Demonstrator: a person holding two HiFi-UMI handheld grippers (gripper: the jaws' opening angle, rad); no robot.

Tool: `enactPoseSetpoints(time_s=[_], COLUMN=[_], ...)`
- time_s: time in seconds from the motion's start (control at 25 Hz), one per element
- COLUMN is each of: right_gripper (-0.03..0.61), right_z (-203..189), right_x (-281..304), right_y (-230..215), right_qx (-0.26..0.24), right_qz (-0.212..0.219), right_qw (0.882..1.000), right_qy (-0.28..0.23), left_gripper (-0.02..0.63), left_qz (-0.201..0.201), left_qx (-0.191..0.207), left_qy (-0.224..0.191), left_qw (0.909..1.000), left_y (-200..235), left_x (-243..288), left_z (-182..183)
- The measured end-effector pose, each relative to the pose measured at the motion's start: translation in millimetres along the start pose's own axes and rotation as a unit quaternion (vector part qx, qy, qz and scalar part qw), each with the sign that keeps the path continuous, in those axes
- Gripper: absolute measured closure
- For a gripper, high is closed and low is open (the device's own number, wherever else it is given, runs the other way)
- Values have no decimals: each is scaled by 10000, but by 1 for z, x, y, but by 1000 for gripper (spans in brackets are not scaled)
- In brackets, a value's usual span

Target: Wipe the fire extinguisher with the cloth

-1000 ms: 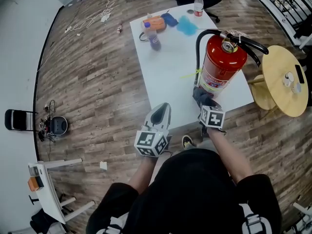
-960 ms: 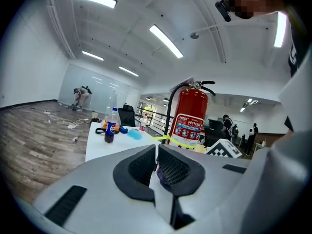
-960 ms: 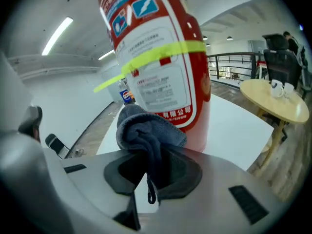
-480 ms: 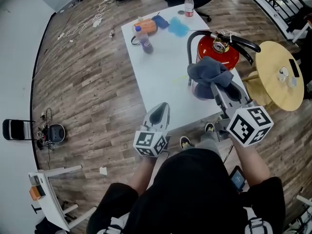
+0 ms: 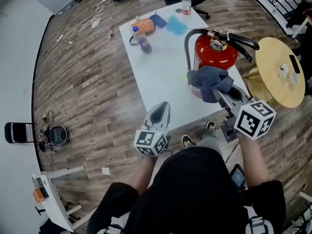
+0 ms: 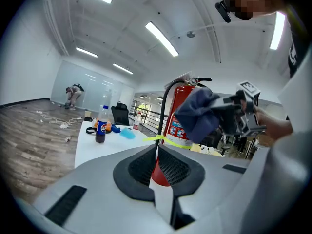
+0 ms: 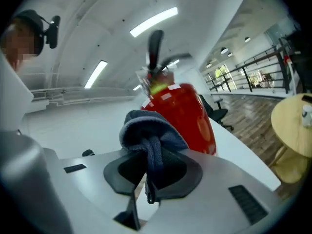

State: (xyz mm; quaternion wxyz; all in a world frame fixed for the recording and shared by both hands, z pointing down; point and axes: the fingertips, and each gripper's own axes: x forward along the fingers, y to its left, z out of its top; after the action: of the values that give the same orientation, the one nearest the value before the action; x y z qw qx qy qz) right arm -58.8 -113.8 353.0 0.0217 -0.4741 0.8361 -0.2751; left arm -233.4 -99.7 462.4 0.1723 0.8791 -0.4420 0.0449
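Press the bunched blue-grey cloth (image 5: 209,78), pinched tight in the right gripper (image 5: 220,89), flat against the fire extinguisher (image 5: 217,53) near its shoulder. Drag down in overlapping strokes, steering clear of the hose and lever. Leave the left gripper (image 5: 160,115), closed on nothing, low and aside. Standing upright on the white surface (image 5: 161,77): glossy red cylinder, black hose and handle, printed label.

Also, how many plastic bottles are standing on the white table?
2. A cola bottle near the left edge of the table; a red-capped bottle at its far end. The fire extinguisher may hide more.
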Motion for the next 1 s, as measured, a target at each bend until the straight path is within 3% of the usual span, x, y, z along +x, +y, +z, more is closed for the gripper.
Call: enactPoseSetpoints(time_s=[0.16, 0.28, 0.48, 0.56, 0.76, 1.0], right_gripper=[508, 508, 508, 508, 508, 508], right_z=[-93, -163, -246, -243, -188, -59], right_x=[23, 38, 45, 46, 39, 0], right_y=[-68, -109, -163, -168, -160, -78], right_qx=[567, 802, 301, -176, -1486, -2872], right_qz=[-415, -722, -1301, -1200, -1000, -547], right_qw=[9932, 9808, 9537, 9508, 9431, 9385], right_qy=[928, 1622, 2695, 2852, 2803, 1839], left_gripper=[577, 577, 577, 577, 577, 577], left_qz=[5, -13, -23, -20, -4, -114], left_qx=[31, 52, 49, 72, 120, 103], left_qy=[63, 111, 169, 133, 64, 130], left_qw=[10000, 9999, 9998, 9999, 9999, 9998], left_y=[1, 0, -5, -5, -3, -14], left_x=[3, 6, 0, 2, 8, 14], left_z=[-2, -4, -4, -1, 0, -10])
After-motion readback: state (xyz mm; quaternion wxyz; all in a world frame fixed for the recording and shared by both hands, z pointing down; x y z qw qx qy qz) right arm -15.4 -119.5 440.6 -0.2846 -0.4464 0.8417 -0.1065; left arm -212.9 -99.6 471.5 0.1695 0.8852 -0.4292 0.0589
